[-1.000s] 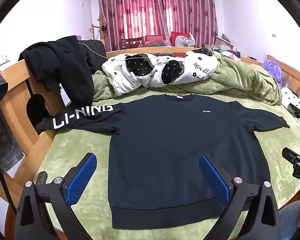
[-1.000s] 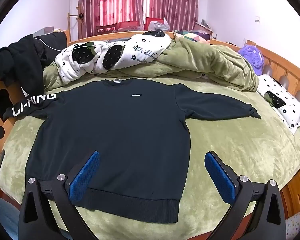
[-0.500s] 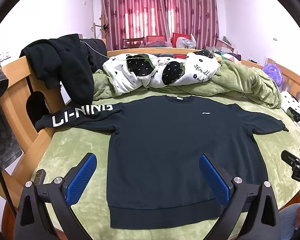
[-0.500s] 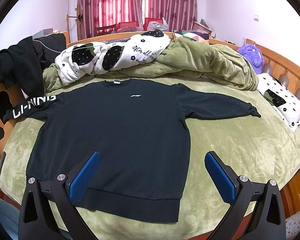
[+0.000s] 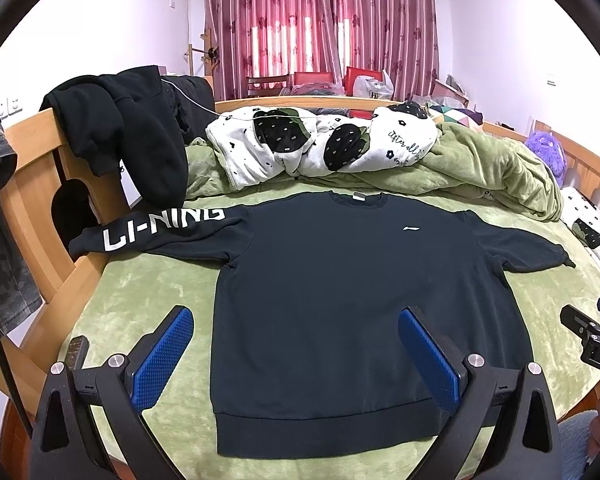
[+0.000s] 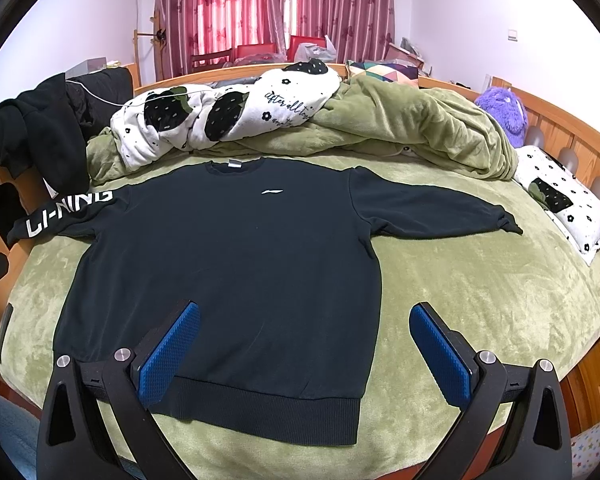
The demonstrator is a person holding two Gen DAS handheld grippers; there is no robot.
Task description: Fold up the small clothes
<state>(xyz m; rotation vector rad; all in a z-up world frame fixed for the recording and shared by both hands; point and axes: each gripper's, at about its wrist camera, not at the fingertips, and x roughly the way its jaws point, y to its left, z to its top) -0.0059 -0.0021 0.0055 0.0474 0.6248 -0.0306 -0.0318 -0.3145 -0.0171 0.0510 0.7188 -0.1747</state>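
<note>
A dark navy sweatshirt [image 5: 340, 280] lies flat, front up, on the green bed cover, both sleeves spread out; it also shows in the right wrist view [image 6: 236, 264]. Its left sleeve [image 5: 160, 228] carries white LI-NING lettering and reaches the wooden bed frame. My left gripper [image 5: 296, 340] is open and empty, held above the hem end of the sweatshirt. My right gripper [image 6: 306, 336] is open and empty, above the hem's right side. Part of the right gripper shows at the right edge of the left wrist view [image 5: 592, 332].
A crumpled green quilt [image 6: 412, 132] and white strawberry-print blanket [image 6: 228, 116] lie behind the collar. Black clothes [image 5: 132, 132] hang over the wooden frame at left. A white pillow [image 6: 564, 200] and purple plush toy [image 6: 504, 112] sit at right. A small dark device [image 5: 76, 350] lies by the left edge.
Both grippers have drawn back and risen slightly, so the sweatshirt sits a little farther away in both views. Both stay open; the sweatshirt has not moved.
</note>
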